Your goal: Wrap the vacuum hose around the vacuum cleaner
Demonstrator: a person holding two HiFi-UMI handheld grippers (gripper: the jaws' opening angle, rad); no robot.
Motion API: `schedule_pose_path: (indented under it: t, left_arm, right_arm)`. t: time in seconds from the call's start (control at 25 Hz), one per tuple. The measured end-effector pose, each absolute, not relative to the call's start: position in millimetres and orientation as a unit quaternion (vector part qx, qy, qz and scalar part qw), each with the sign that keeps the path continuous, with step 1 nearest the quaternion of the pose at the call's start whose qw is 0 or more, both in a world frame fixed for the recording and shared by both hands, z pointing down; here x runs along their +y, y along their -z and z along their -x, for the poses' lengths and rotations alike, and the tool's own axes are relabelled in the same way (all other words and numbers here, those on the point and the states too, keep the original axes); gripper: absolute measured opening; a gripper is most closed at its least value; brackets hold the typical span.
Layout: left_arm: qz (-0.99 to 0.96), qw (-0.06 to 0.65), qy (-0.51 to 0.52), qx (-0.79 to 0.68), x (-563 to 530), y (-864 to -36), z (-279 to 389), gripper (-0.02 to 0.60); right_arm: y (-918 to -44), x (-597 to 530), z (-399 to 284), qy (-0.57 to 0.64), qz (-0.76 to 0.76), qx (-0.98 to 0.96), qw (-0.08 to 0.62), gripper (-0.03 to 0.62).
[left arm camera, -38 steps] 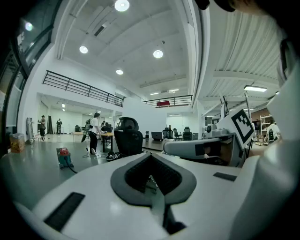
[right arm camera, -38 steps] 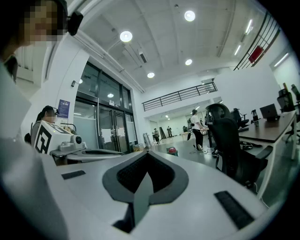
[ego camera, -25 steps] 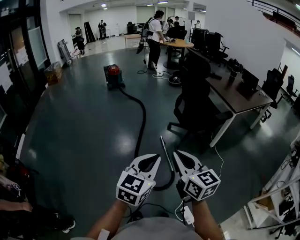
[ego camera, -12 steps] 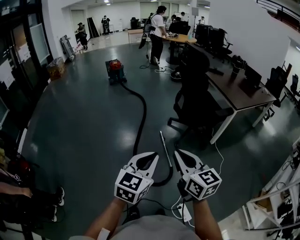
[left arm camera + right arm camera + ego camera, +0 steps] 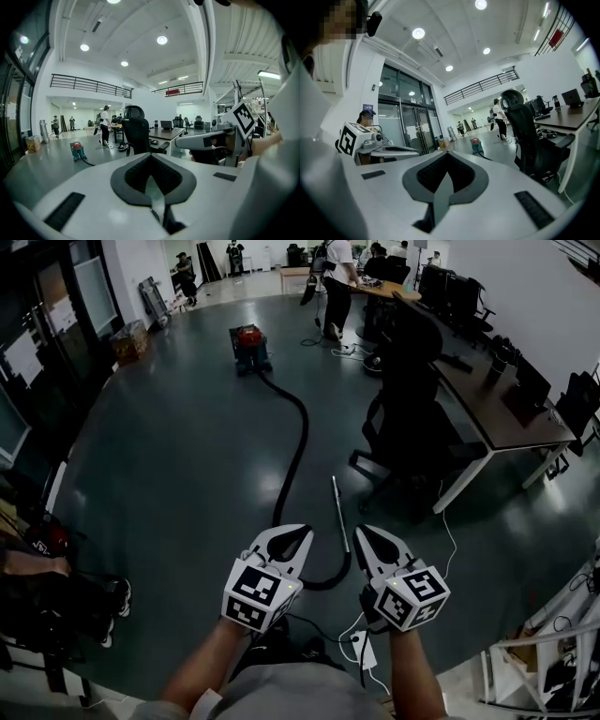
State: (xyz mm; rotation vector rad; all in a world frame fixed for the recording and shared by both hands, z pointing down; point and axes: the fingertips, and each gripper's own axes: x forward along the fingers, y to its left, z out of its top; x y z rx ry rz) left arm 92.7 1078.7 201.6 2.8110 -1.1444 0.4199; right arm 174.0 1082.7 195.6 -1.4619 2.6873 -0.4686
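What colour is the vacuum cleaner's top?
Red top on the vacuum cleaner; best in the head view.

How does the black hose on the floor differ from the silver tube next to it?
The hose is black and curves in a long line from the vacuum cleaner; the tube is silver, straight and much shorter. Both lie on the floor.

A stretch of the vacuum hose (image 5: 298,442) vanishes behind the left hand-held gripper (image 5: 302,532) at lower centre of the head view, so its run there can't be followed. The vacuum cleaner (image 5: 249,346), upper centre, is too small to show how the hose joins it. The standing person (image 5: 337,277) loses the head to the top edge. The seated person (image 5: 47,592) is cropped by the left edge, and the rack (image 5: 553,652) by the lower right corner.
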Motion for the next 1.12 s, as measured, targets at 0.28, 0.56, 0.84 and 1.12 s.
schedule_pose_path:
  t: [0.28, 0.56, 0.84, 1.12]
  left_arm:
    - [-0.912, 0.044, -0.135, -0.384, 1049, -207, -79, 0.006]
    - [-0.919, 0.048, -0.127, -0.370, 991, -215, -54, 0.006]
    - [-0.928, 0.056, -0.133, -0.343, 917, -226, -5, 0.006]
    - [-0.943, 0.069, -0.131, -0.298, 849, -232, 35, 0.006]
  right_arm:
    - [-204, 1057, -160, 0.158, 0.462, 0.873, 0.012, 0.006]
    - [-210, 1000, -134, 0.154, 0.476, 0.866, 0.004, 0.006]
    - [-220, 923, -86, 0.165, 0.499, 0.851, 0.001, 0.006]
    - [-219, 857, -41, 0.168, 0.532, 0.830, -0.011, 0.006]
